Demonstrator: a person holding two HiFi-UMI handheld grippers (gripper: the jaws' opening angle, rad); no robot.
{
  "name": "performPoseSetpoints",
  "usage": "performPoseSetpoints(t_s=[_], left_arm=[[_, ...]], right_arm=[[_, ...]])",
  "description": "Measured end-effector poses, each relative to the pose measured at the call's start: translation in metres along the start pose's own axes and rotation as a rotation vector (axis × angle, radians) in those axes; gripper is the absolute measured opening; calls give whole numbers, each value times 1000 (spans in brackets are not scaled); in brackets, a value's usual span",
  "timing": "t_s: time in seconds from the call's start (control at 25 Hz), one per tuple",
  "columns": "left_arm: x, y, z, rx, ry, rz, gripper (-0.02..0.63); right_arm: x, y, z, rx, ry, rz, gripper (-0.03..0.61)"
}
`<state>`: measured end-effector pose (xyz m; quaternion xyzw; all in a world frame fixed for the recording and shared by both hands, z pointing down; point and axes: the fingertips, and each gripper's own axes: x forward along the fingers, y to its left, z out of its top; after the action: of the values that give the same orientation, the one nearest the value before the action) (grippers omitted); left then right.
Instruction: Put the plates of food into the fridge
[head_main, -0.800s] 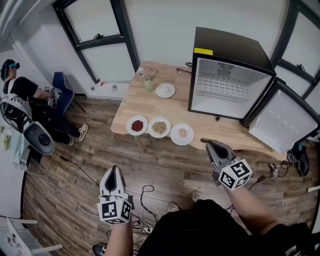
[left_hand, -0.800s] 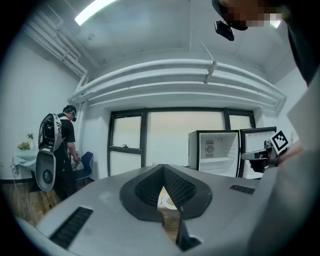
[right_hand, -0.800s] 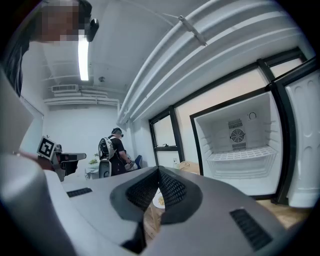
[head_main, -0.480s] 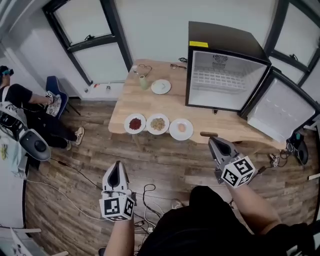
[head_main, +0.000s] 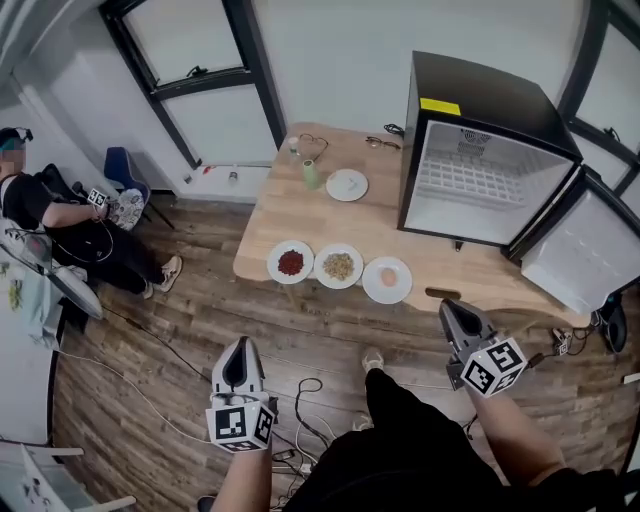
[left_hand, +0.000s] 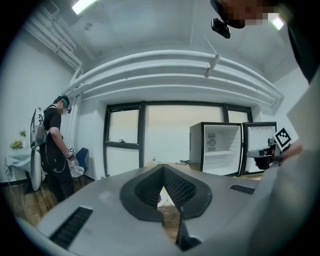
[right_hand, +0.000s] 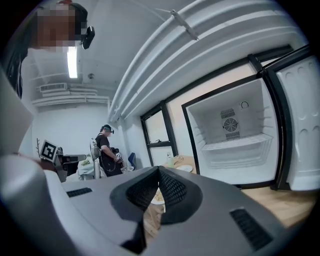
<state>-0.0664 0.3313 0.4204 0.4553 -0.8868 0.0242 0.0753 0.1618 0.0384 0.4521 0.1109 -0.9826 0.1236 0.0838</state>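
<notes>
Right gripper jaws together, fridge open

Both arms reach forward, with the left gripper and right gripper closed, empty and tilted slightly downward.

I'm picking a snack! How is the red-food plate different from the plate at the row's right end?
The red-food plate holds a red heap; the right-end plate holds one small pale piece. The red-food plate sits farther from the fridge than the right-end plate. Both are round and white.
</notes>
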Motion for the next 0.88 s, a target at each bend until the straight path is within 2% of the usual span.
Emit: performPoseSetpoints(t_s=[0.2,0.36,0.56,0.88], left_arm=[[29,1,26,50,10,-8,3],[42,14,62,72,12,24,3],[72,20,76,84,19,63,3],[126,21,86,105,17,100,3]], right_arm=[[42,-14,14,26,-16,10,21],[77,-1,38,38,0,98,21],[122,8,59,-10,-7,205,21],[162,-6,73,-116,-12,308,21]])
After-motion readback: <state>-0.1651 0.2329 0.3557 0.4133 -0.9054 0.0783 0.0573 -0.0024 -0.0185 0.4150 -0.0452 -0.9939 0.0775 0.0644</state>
